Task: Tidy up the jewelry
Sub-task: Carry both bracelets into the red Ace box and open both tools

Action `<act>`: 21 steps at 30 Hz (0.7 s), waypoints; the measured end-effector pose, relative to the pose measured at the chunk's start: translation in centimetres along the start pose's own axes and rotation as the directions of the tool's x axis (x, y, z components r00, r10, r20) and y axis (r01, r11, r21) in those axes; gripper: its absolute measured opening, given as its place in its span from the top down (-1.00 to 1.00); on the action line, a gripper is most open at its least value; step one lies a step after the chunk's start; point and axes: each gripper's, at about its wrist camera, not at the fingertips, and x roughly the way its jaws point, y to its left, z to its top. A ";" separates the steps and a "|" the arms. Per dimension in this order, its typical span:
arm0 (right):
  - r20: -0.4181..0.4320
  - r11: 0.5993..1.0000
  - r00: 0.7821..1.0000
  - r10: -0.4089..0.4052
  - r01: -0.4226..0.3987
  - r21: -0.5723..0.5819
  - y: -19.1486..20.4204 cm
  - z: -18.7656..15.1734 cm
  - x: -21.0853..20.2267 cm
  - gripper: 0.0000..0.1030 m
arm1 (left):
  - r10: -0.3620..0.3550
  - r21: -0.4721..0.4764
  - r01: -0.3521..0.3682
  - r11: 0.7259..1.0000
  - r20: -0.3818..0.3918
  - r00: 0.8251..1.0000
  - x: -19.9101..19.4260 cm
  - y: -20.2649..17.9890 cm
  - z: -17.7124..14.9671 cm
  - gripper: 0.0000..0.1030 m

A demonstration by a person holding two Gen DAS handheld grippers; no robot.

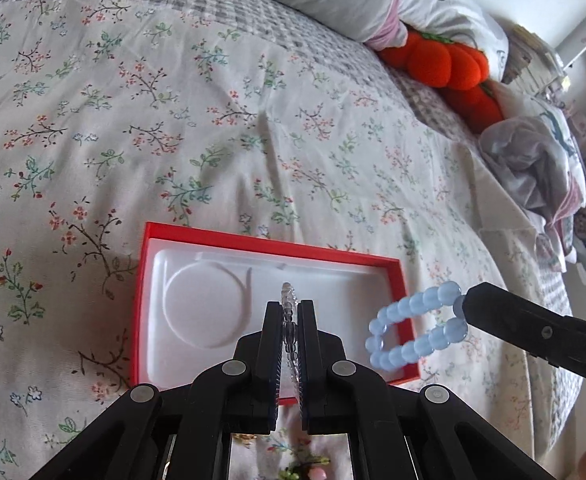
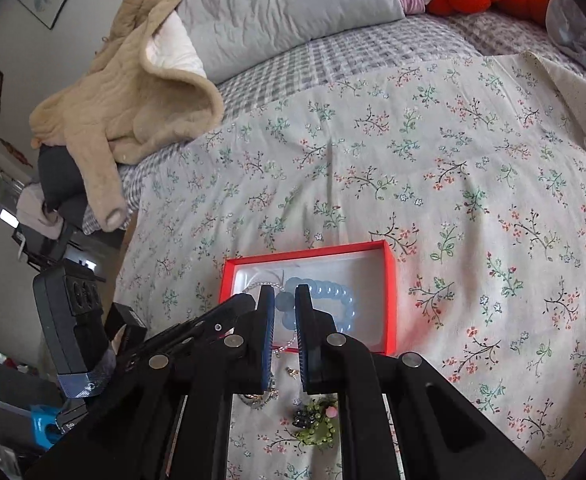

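Observation:
A red box [image 1: 393,262] with a white moulded liner lies open on the floral bedspread; it also shows in the right wrist view [image 2: 391,292]. My left gripper [image 1: 291,308] is shut on a clear bead bracelet [image 1: 288,294] and holds it over the box. My right gripper [image 2: 284,300] is shut on a pale blue bead bracelet [image 2: 333,294] above the box; in the left wrist view that blue bracelet [image 1: 409,326] hangs from the right gripper [image 1: 463,304] at the box's right edge.
Near the box's front edge lie a green bead piece [image 2: 317,428] and a small silvery piece [image 2: 259,398]. A beige jacket [image 2: 133,100], grey pillows [image 2: 285,8] and orange plush pumpkins [image 1: 441,60] sit at the bed's far side.

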 end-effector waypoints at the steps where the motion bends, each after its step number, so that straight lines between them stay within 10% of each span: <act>1: -0.012 1.000 1.000 0.015 -0.015 0.002 0.1 -0.1 0.6 0.79 | 0.019 0.001 -0.019 1.000 0.001 1.000 0.1 0.3 0.0 0.97; 19: -0.067 0.986 0.985 -0.162 0.159 -0.050 -2.3 -0.2 4.8 0.76 | 0.236 0.115 -0.243 0.963 0.065 0.969 0.9 0.3 0.0 0.94; 21: -0.064 0.986 0.985 -0.157 0.153 -0.061 -2.0 -0.1 4.2 0.60 | 0.240 0.132 -0.246 0.960 0.062 0.969 0.4 -0.3 -0.2 0.44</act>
